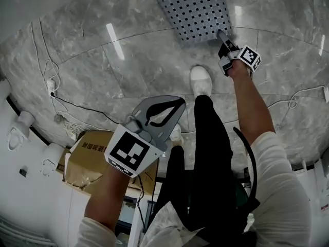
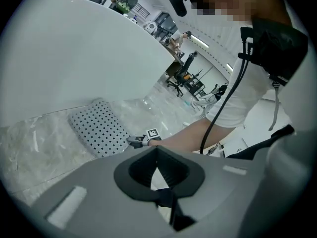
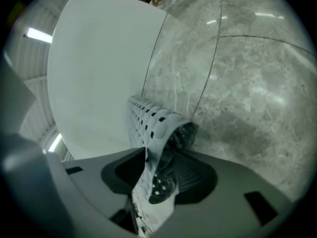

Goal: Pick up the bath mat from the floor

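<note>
- Grey perforated bath mat [image 1: 198, 9] lies at the top centre of the head view, on the grey veined marble floor [image 1: 144, 60]. Its lower right corner curls up off the floor.
- Right gripper [image 3: 162, 157]: jaws stand wide apart. The curled mat corner runs between them, but the pads do not press on it, so there is no hold.
- Left gripper [image 2: 158, 149]: jaws together, nothing between them. It sits centre-left in the head view, well apart from the mat.
- Risk 1: raising the gripper with the jaws this wide would likely let the corner slide out and drop flat again.
- Risk 2: a pinch on one corner alone leaves the rest of the mat hanging. The smooth floor may cling to its underside, and the pull could drag the edge out of the pads.
- Risk 3: the white shoe [image 1: 200, 80] stands near the mat's lower edge, so a swinging mat could catch on it.
- Writing: the brown cardboard box [image 1: 92, 161] at lower left carries dark printed characters, too small to read. The gripper cubes show only square black-and-white marker patterns. No brand is seen.
</note>
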### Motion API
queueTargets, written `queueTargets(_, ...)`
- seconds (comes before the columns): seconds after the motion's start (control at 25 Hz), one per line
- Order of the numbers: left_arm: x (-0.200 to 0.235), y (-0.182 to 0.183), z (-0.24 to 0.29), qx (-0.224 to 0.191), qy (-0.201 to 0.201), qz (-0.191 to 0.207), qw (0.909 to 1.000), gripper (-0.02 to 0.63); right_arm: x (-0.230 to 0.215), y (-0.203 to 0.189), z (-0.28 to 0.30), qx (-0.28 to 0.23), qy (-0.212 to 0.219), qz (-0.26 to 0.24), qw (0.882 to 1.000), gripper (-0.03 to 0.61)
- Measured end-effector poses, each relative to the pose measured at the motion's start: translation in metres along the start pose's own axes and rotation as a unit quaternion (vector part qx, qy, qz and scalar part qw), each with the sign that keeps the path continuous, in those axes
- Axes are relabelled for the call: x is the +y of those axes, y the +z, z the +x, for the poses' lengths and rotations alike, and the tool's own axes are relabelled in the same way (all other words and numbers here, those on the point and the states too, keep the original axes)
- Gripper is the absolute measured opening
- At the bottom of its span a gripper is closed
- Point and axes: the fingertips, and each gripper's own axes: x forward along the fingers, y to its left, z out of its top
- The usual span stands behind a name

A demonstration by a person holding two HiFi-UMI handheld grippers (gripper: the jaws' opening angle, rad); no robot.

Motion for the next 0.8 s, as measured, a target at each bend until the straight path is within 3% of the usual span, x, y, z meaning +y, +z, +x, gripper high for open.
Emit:
queueTargets(0.12, 0.003, -0.002, 0.001, -0.007, -0.002, 0.017, 0.9998, 0.006, 0.016, 0.010, 0.006, -0.020, 0.038, 0.011, 0.999, 0.155)
queueTargets(0.24, 0.003, -0.002, 0.003, -0.004, -0.001, -0.004, 1.0000, 0.006, 0.029, 0.013, 0.018, -0.017, 0.066, 0.015, 0.998, 0.155)
queueTargets(0.32, 0.005, 0.004, 0.004, -0.009, -0.003, -0.011, 0.9999, 0.006, 0.035, 0.019, 0.027, -0.017, 0.065, 0.008, 0.998, 0.143)
queueTargets(0.44, 0.004, 0.008, 0.000, -0.013, -0.004, -0.010, 0.9999, 0.006, 0.048, 0.020, 0.027, -0.028, 0.070, 0.003, 0.997, 0.032)
queueTargets(0.6, -0.001, 0.017, -0.005, -0.023, -0.004, -0.012, 0.9997, 0.006, 0.075, 0.021, 0.017, -0.038, 0.094, -0.002, 0.995, 0.020)
queueTargets(0.8, -0.016, 0.044, -0.020, -0.048, -0.008, 0.010, 0.9988, 0.006, 0.115, 0.021, 0.004, -0.042, 0.087, 0.001, 0.995, 0.017)
